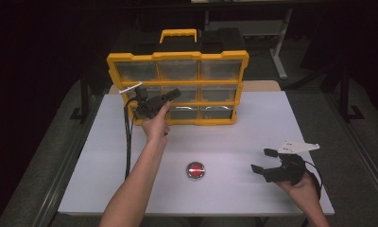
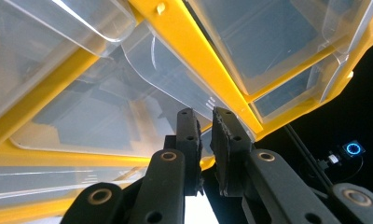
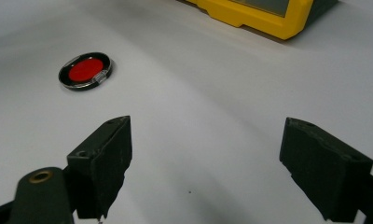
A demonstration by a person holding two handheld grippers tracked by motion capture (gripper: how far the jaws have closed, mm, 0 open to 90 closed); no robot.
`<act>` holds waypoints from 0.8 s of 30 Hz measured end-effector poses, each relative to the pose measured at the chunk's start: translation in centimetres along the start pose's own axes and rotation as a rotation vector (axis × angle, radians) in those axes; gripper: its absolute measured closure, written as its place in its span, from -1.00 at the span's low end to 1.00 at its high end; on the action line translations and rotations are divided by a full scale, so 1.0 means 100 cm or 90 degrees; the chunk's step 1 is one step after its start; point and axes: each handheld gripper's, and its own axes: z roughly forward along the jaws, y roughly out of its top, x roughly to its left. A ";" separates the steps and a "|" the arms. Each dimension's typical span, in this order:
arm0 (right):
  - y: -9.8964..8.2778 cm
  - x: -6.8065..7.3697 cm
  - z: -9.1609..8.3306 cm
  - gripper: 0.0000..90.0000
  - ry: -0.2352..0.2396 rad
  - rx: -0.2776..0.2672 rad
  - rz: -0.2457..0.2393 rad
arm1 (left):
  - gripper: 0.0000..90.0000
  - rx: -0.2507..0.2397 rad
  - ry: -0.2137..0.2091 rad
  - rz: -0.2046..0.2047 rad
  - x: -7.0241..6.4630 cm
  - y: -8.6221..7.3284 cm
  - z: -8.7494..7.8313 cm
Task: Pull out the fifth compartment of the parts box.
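My left gripper (image 1: 170,96), upper left of centre, pinched a clear drawer (image 2: 175,79) lip on the yellow organizer (image 1: 177,56); my right gripper (image 1: 264,160), lower right, gaped empty.

High view overlooks table (image 1: 253,118), gripper views sit close, all sharing yellow organizer (image 1: 177,90).

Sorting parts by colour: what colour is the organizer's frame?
Yellow; the organizer shows best in the high view.

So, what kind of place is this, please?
Probably a lab or workshop set up for recording, not a home. A bare white table stands on metal-frame legs, a yellow parts organizer with clear drawers stands on it, and the dark room behind holds another metal-framed bench.
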 end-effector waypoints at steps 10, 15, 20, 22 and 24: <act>-0.001 0.000 0.000 -0.65 -0.001 0.007 0.000 | 0.80 0.002 -0.011 -0.002 0.000 -0.003 -0.004; -0.002 -0.001 -0.001 -0.65 -0.002 0.003 0.001 | 0.80 0.011 -0.014 0.002 -0.001 -0.004 -0.009; -0.002 0.000 0.000 -0.65 -0.001 0.008 -0.004 | 0.80 0.010 -0.029 -0.002 -0.001 -0.007 -0.011; -0.003 0.000 -0.001 -0.65 -0.003 0.007 0.000 | 0.80 0.010 -0.029 -0.002 -0.001 -0.008 -0.012; -0.003 -0.001 -0.002 -0.65 -0.004 0.005 0.001 | 0.80 0.011 -0.033 -0.002 -0.002 -0.009 -0.014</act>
